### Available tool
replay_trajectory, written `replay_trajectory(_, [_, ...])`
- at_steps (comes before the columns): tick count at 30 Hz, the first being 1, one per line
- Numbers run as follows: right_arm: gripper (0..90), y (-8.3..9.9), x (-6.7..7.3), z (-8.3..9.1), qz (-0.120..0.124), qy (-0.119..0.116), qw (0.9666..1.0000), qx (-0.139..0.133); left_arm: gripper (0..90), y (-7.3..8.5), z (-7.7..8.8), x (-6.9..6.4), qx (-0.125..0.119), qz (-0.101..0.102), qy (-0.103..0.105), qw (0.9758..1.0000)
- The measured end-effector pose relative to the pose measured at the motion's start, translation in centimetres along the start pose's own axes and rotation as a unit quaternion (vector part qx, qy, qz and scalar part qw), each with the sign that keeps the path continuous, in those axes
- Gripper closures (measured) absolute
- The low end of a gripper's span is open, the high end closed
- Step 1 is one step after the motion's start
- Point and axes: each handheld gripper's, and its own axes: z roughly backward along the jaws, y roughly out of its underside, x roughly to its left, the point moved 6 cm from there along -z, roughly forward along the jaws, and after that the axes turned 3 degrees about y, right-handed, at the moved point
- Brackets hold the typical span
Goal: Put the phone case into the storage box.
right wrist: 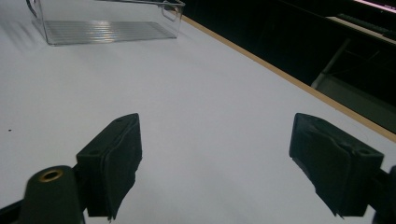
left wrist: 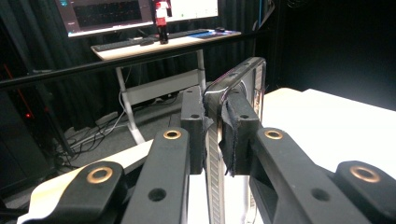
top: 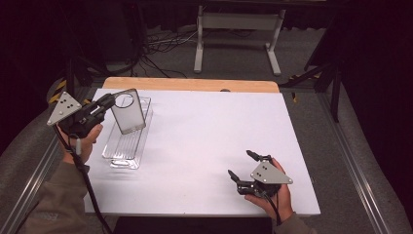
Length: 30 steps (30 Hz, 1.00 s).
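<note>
Clamping the clear phone case (top: 128, 111) edge-on, left claw (top: 108, 101) hangs above the clear tray (top: 127, 144), whose long axis runs 12-to-6; right claw (top: 242, 166) gapes idle.

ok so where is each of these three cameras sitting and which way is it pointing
High view: above the person's side, looking forward and down at the table; both forearms show.
Left gripper view: rides the left gripper, facing a desk; its jaws clamp the phone case.
Right gripper view: rides the right gripper, jaws apart.
Shared: the clear tray.
</note>
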Motion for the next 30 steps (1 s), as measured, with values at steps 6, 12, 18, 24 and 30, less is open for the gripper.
replay_trajectory(6, [17.9,0.0,0.0,-0.1,-0.001,0.001,1.0000,0.001,80.4,0.5,-0.3,0.8,0.005,0.004,-0.003,1.0000])
replay_trajectory(12, [17.9,0.1,0.0,-0.1,-0.001,0.000,1.0000,0.001,80.4,0.8,-0.6,1.4,0.008,0.007,-0.009,0.9999])
replay_trajectory(18, [17.9,0.2,0.1,-0.3,-0.002,-0.002,1.0000,0.006,80.4,1.0,-1.2,2.1,0.014,-0.001,-0.014,0.9998])
replay_trajectory(24, [18.0,0.3,0.2,-0.6,-0.004,-0.003,0.9999,0.009,80.4,1.4,-2.3,3.0,0.020,0.004,-0.014,0.9997])
replay_trajectory(30, [18.0,0.4,0.3,-0.7,-0.002,-0.005,0.9999,0.012,80.4,1.7,-3.8,4.0,0.026,0.000,0.005,0.9997])
